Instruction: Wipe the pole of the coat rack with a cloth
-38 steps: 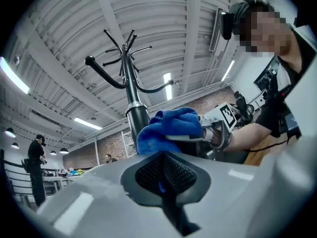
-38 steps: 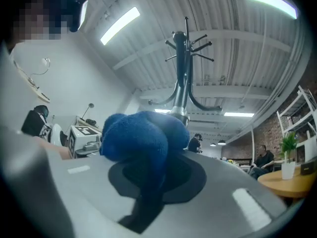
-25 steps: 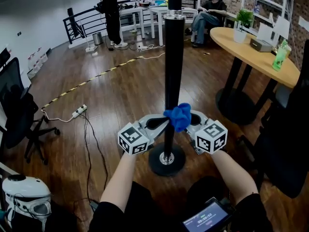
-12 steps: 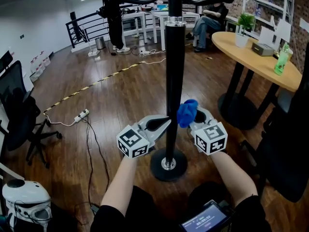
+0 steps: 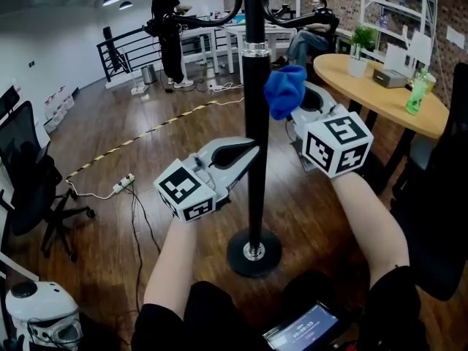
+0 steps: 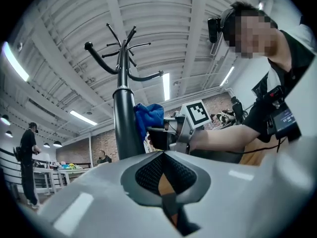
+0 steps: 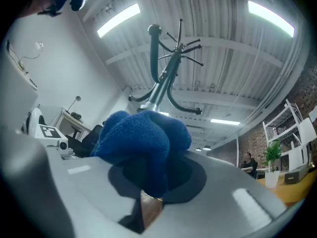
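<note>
Pole (image 5: 256, 189) vertical, cloth (image 5: 284, 90) in right gripper (image 5: 298, 110) alongside

The right claw (image 7: 148, 190) has its two grey jaws closed on a bunched blue cloth (image 7: 141, 140), which bulges up and out of them in soft folds. From behind the cloth a dark pole (image 7: 157, 90) rises, leaning toward the ceiling; whether the cloth touches it cannot be told. Curved hooks (image 7: 184, 107) branch from the pole, and thinner prongs spread near its top. Long ceiling lights (image 7: 118, 19) glow above. At the far left a white marker cube (image 7: 47, 131) shows. At the right edge stand a green plant (image 7: 272, 163) and a seated person (image 7: 246, 161).
</note>
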Motion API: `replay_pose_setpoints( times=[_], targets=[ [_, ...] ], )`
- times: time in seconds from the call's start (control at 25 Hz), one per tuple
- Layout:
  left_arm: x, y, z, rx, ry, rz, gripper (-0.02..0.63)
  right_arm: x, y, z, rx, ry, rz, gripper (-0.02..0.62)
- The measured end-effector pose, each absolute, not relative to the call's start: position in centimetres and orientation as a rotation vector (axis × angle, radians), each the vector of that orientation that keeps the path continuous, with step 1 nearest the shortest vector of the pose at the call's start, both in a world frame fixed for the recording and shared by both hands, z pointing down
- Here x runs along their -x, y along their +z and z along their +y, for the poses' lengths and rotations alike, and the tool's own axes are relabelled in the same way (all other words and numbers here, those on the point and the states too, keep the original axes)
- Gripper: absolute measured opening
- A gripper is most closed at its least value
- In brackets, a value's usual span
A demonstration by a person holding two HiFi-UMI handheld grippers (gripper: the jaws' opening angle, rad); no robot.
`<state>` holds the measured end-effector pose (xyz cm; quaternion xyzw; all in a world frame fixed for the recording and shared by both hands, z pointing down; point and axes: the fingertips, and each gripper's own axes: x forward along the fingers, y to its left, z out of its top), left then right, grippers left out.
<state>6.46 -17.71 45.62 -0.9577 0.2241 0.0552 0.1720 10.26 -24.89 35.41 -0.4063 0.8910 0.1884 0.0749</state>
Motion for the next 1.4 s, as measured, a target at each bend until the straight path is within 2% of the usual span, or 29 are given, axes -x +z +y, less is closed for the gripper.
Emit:
replay_pose_setpoints(
  times=[0.2,0.44,0.64,1.08,1.4],
  targets=[
    [-6.1,43.7,-17.2,2.671,0.171,0.645,0.005,-8.9,30.8,-20.9,1.051,0.625,2.609,0.051],
    [-6.0,43.9,-17.6,2.675,0.152,0.659,0.005,-6.1,32.2,-18.6,0.959,0.747,2.636,0.051],
    [-5.8,45.7,-17.5,2.683,0.121,0.661,0.005,-5.0,38.3,-18.4,0.926,0.72,2.75,0.051],
    [-3.7,60.7,-19.4,2.861,-0.044,0.749,0.005,-2.8,56.3,-19.0,0.921,0.437,3.042,0.051],
    [-4.0,67.3,-20.2,2.974,-0.155,0.795,0.004,-2.5,63.3,-19.6,0.965,0.321,3.163,0.051]
  ],
)
